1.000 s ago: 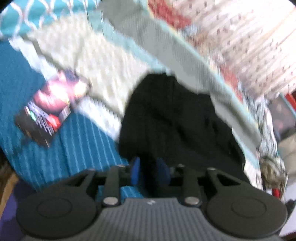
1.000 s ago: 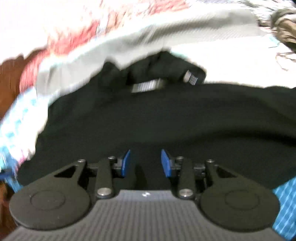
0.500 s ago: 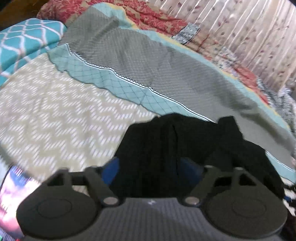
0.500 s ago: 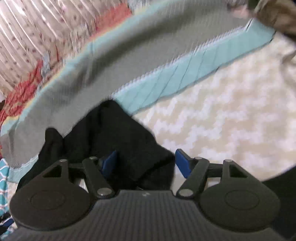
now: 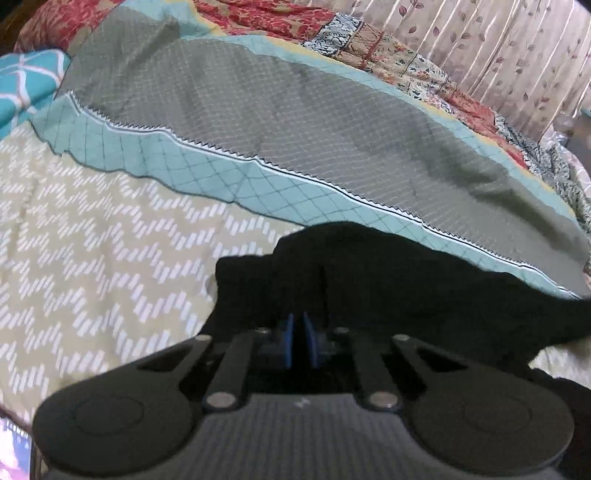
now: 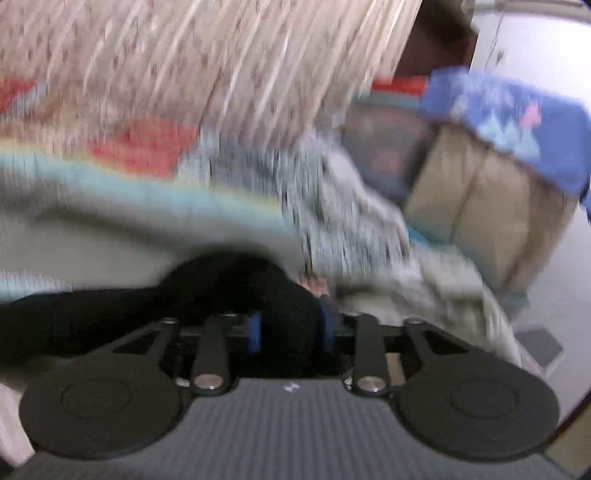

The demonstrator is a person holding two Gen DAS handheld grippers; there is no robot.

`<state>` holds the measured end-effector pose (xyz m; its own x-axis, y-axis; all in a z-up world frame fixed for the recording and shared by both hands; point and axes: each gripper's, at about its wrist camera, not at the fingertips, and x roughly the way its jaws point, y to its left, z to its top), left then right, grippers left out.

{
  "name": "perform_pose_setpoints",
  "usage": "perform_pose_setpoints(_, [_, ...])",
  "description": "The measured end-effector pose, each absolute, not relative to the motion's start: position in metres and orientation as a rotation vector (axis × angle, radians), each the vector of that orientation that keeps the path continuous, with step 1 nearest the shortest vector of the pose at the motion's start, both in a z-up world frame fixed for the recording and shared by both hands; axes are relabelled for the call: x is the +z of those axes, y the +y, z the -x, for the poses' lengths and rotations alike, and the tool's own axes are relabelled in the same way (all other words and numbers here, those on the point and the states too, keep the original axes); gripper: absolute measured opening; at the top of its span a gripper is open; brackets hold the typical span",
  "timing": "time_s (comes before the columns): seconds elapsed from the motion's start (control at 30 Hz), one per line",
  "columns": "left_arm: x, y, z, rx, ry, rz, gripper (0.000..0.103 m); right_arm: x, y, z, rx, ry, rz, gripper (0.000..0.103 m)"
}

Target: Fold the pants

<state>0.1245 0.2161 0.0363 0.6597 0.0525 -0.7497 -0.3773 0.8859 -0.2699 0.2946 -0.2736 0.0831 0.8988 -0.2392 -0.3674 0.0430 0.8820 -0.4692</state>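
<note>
The black pants (image 5: 388, 284) lie bunched on a bed, over a cream zigzag sheet (image 5: 92, 266). My left gripper (image 5: 298, 341) is shut on a fold of the black fabric, its blue pads almost touching. In the blurred right wrist view the pants (image 6: 229, 291) run from the left edge into my right gripper (image 6: 291, 328). Its blue pads sit close on either side of a thick wad of black cloth and are shut on it. The rest of the pants is hidden below both grippers.
A grey and teal quilt (image 5: 295, 122) lies across the bed behind the pants, with a red patterned blanket (image 5: 280, 18) and a leaf-print curtain (image 5: 498, 44) beyond. The right wrist view shows a beige bag with a blue cloth (image 6: 502, 122) on top.
Both grippers have closed on the black pants; half a second ago their pads stood wide apart around the cloth. The right wrist view has swung up toward the curtain and is motion-blurred.
</note>
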Motion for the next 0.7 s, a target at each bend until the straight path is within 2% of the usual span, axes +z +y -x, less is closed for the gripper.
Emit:
perform_pose_setpoints(0.03, [0.038,0.218,-0.12,0.249,0.814,0.441,0.008,0.07,-0.28,-0.293,-0.163,0.5,0.496,0.051])
perform_pose_setpoints(0.07, [0.04,0.221,-0.117,0.253,0.812,0.452,0.005,0.057,-0.285,-0.289,-0.176,0.56,0.513,0.054])
perform_pose_setpoints(0.13, [0.042,0.229,-0.111,0.269,0.806,0.474,0.005,0.034,-0.297,-0.26,-0.213,0.662,0.472,0.054])
perform_pose_setpoints(0.23, [0.041,0.241,-0.11,0.297,0.814,0.502,0.014,0.028,-0.322,-0.224,-0.219,0.697,0.285,0.054])
perform_pose_setpoints(0.33, [0.041,0.247,-0.122,0.327,0.82,0.488,0.042,0.035,-0.328,-0.219,-0.221,0.662,0.15,0.054])
perform_pose_setpoints(0.37, [0.04,0.247,-0.127,0.337,0.817,0.476,0.06,0.043,-0.329,-0.221,-0.218,0.648,0.118,0.054])
perform_pose_setpoints(0.4, [0.04,0.247,-0.134,0.344,0.81,0.463,0.067,0.048,-0.329,-0.229,-0.212,0.638,0.098,0.054])
perform_pose_setpoints(0.57, [0.025,0.243,-0.169,0.343,0.846,0.411,0.07,0.067,-0.327,-0.271,-0.13,0.619,-0.007,0.054])
perform_pose_setpoints(0.7, [0.017,0.239,-0.177,0.35,0.865,0.401,0.071,0.087,-0.336,-0.265,-0.035,0.535,-0.185,0.054])
